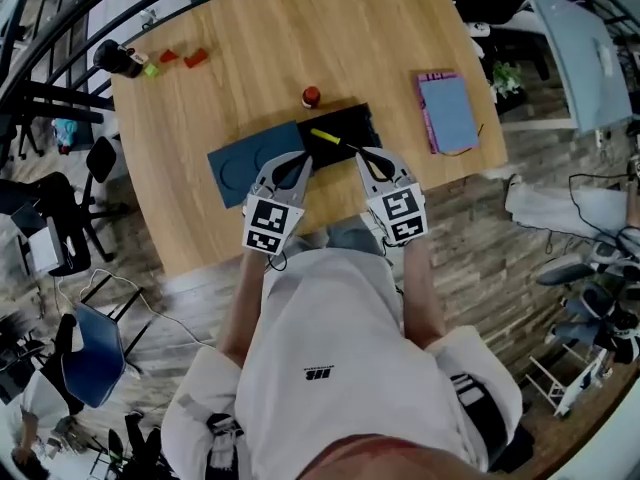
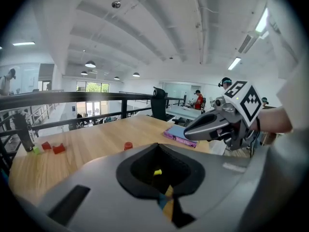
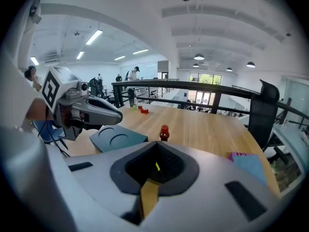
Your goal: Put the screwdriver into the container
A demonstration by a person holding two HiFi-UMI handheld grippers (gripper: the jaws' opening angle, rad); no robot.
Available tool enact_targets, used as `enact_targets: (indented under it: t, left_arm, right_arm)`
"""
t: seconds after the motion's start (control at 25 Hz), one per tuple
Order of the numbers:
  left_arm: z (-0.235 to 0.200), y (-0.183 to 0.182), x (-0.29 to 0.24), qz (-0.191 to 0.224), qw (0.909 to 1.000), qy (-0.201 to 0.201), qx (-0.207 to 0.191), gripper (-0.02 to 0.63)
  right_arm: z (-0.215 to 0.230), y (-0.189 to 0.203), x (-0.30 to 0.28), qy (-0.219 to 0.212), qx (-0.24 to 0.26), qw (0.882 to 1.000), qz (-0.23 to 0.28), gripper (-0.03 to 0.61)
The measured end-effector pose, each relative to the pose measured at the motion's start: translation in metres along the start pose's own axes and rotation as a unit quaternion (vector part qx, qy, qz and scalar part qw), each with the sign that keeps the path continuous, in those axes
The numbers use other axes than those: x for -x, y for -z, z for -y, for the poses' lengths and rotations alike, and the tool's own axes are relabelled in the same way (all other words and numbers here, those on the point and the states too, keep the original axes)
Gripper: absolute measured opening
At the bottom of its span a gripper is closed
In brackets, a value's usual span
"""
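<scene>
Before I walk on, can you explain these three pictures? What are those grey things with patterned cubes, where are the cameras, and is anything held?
No robot here: a person holds two hand tools, the left gripper and the right gripper, each with two jaws and a marker cube. One picture comes from a camera on the person's head, looking down; the other two ride on the grippers. On the wooden table are a dark blue tray, a black container with the yellow-handled screwdriver in it, a red bottle, a notebook and small blocks. Both pairs of jaws look closed and empty.
</scene>
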State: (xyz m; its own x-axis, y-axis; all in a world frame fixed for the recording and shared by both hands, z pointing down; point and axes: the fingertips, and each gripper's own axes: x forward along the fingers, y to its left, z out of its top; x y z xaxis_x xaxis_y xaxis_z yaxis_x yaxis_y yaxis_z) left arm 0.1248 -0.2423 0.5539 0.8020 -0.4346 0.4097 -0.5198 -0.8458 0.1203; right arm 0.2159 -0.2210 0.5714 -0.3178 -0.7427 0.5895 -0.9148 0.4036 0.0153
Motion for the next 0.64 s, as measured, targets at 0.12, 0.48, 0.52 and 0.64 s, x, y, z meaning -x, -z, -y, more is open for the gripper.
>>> enact_targets:
  t: [0.12,0.48,0.52,0.64]
  left_arm:
    - [0.006,-0.002,0.005,0.002,0.9999,0.010,-0.007,0.011]
    - [0.017,-0.010,0.019,0.005,0.9993,0.028,-0.026,0.011]
    - [0.019,-0.009,0.021,0.004,0.9992,0.029,-0.025,0.011]
    - [0.024,-0.008,0.024,0.004,0.9992,0.031,-0.024,0.011]
  right_arm:
    - [-0.005,-0.001,0.016,0.012,-0.015,1.000,0.023,-0.005]
    - [-0.011,-0.009,0.048,0.038,-0.045,0.996,0.062,-0.005]
    - [-0.011,-0.009,0.050,0.040,-0.046,0.996,0.064,-0.005]
    - [-0.014,-0.009,0.055,0.042,-0.049,0.996,0.069,-0.005]
